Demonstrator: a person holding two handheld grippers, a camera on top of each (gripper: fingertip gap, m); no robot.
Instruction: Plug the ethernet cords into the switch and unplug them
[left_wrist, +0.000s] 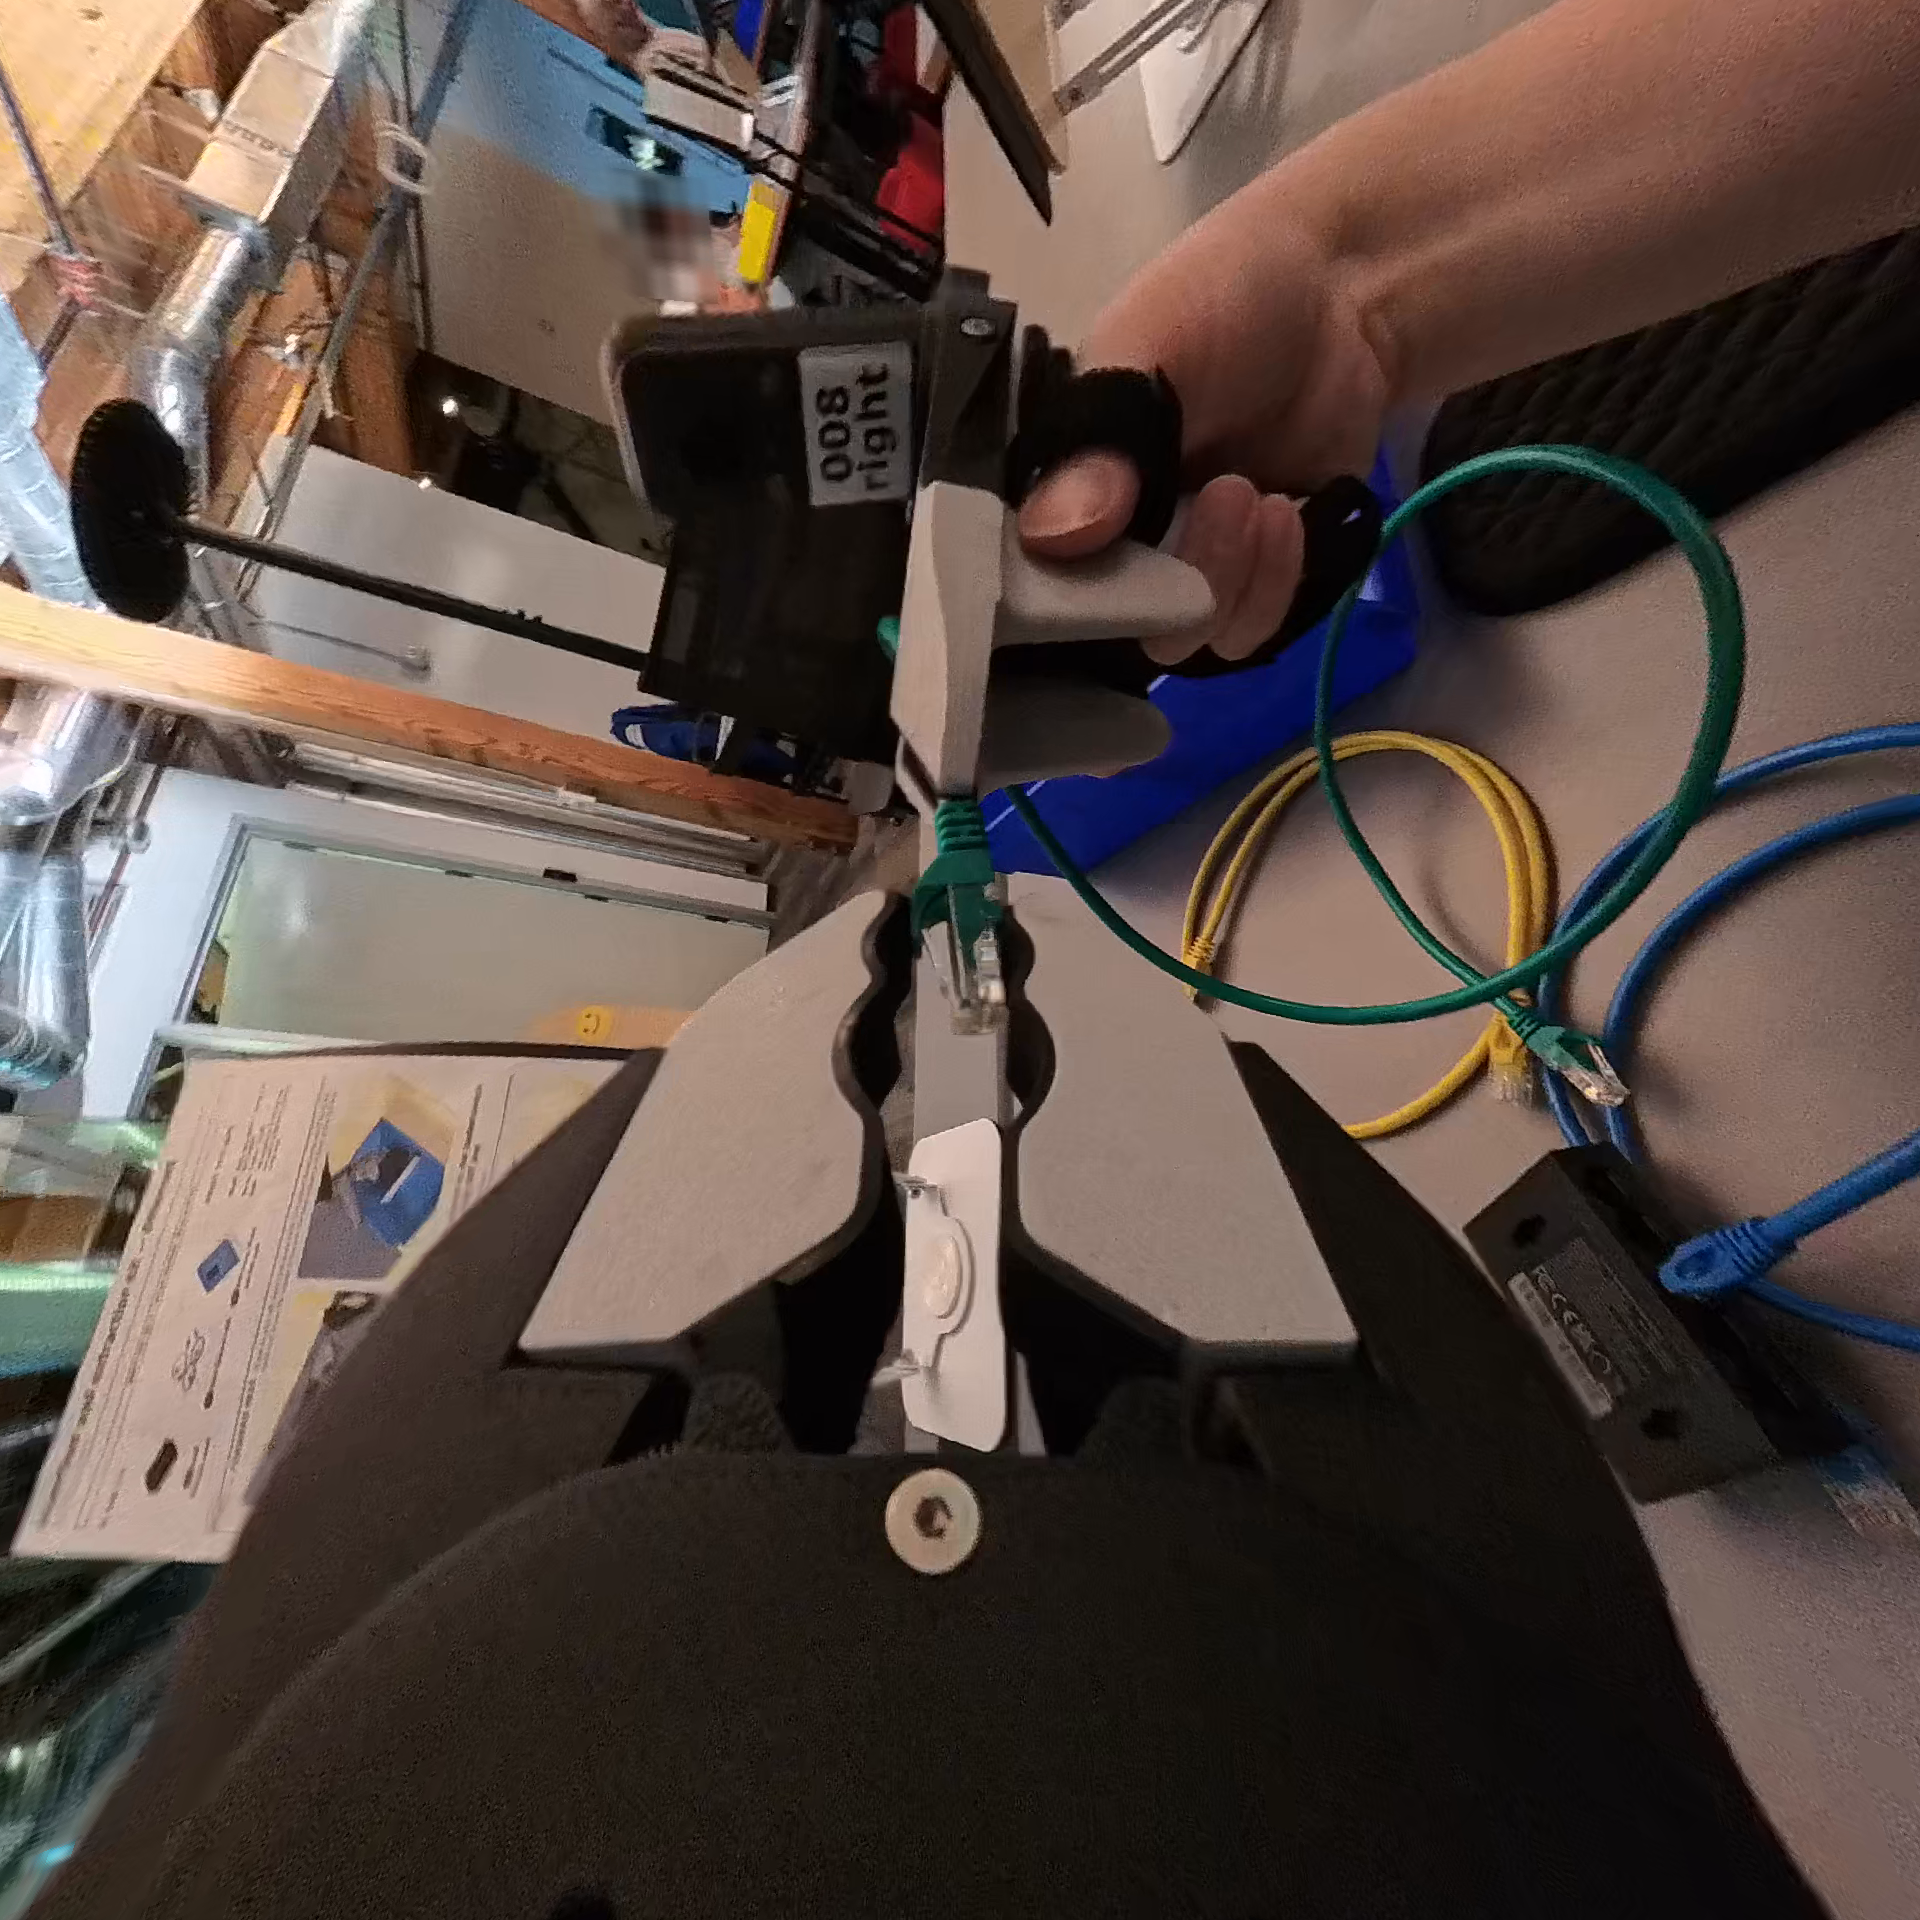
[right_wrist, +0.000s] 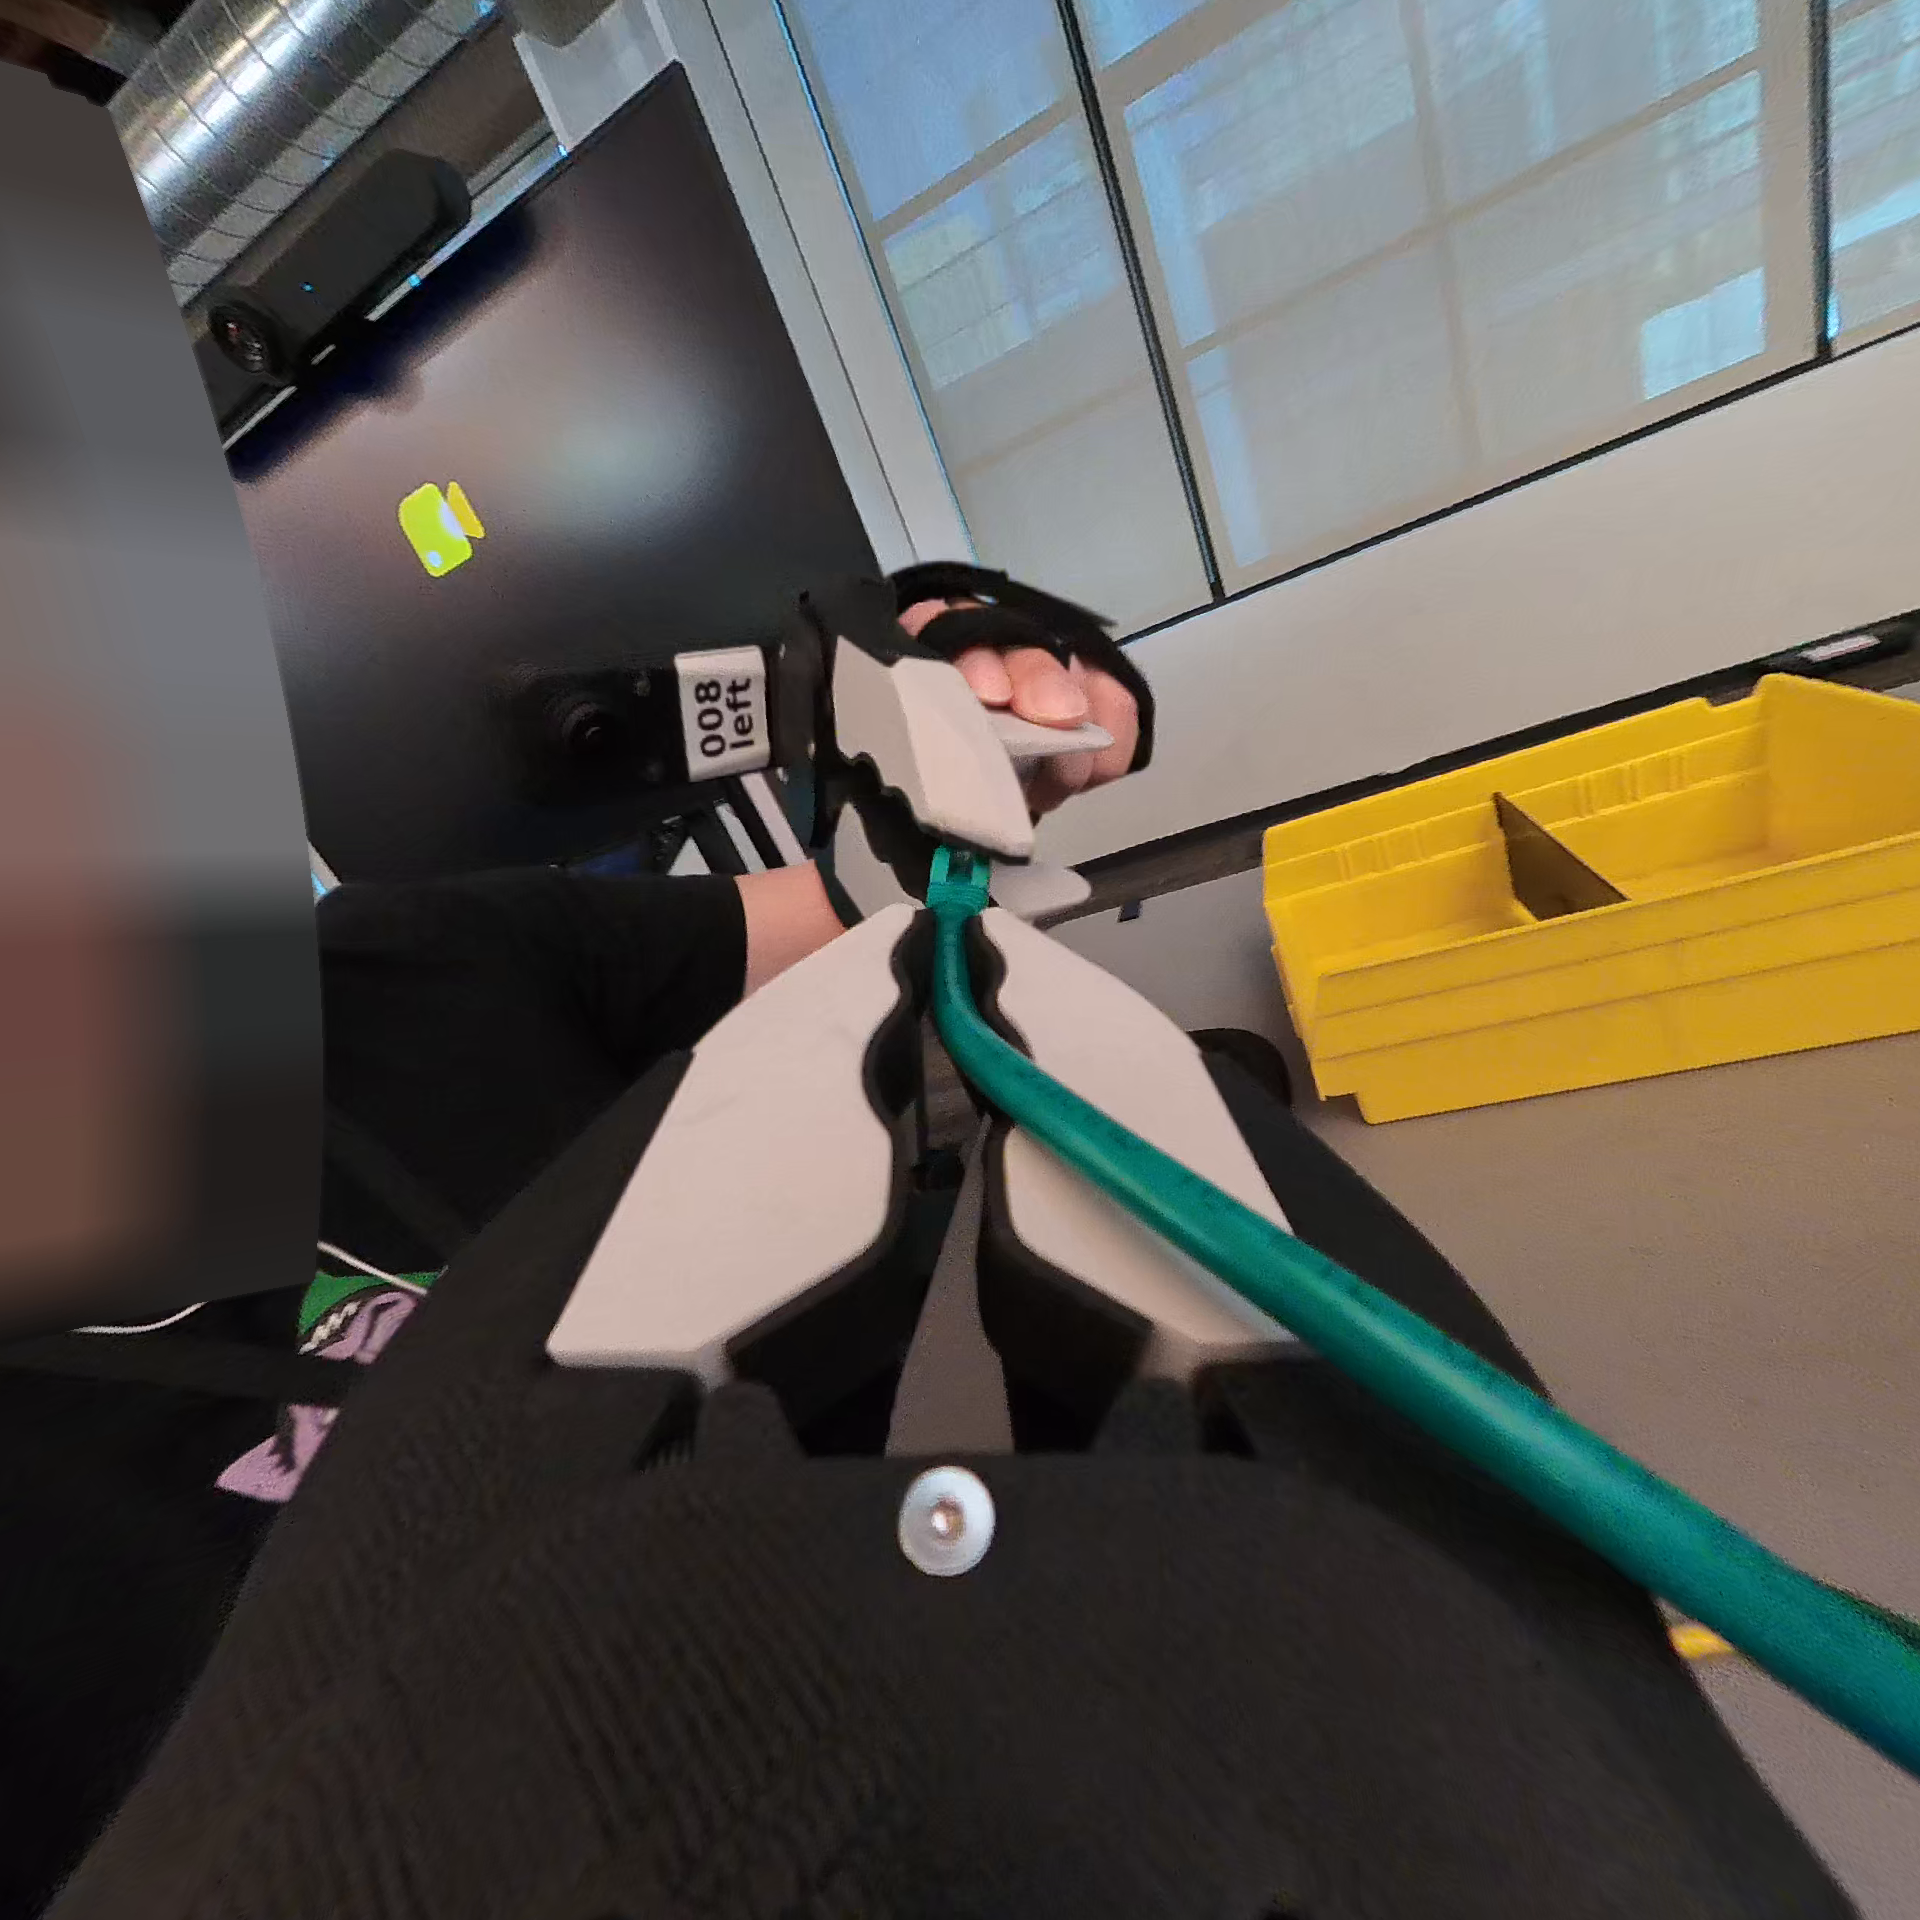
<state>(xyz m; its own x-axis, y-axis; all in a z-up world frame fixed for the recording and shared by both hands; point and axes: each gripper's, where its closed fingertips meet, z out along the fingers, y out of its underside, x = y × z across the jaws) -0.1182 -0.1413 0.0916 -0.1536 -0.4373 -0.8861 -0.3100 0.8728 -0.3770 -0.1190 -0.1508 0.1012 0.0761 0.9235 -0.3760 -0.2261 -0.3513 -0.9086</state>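
**Left wrist view.** Left gripper (left_wrist: 951, 961), grey two-finger tool with black scalloped pads: fingers close on the clear-tipped plug of the green ethernet cord (left_wrist: 966, 961), which sits in the narrow gap between them; whether the pads bear on it cannot be told. Right gripper (left_wrist: 940, 774), same pattern, held in a person's hand (left_wrist: 1236, 488): fingers pressed together on the cord's ribbed green boot just behind the plug. Plug's long axis runs along the left fingers, clear tip toward this camera. The cord loops over the grey table (left_wrist: 1714, 831), its far plug lying beside a coiled yellow cord (left_wrist: 1351, 831). Blue cords (left_wrist: 1766, 862) run to the black box-shaped switch (left_wrist: 1621, 1340), one plugged in.

**Right wrist view.** Right gripper (right_wrist: 951, 935): fingers pinching the green cord (right_wrist: 1143, 1143), which trails back past the camera. Left gripper (right_wrist: 961, 842) meets the plug end. Empty yellow plastic divided bin (right_wrist: 1558, 997) on the table.

**Handling, as judged.** A hand-to-hand regrip: settle one firm hold on the plug body, latch tab free, before the other lets go; then bring the tip square to a port on the switch.
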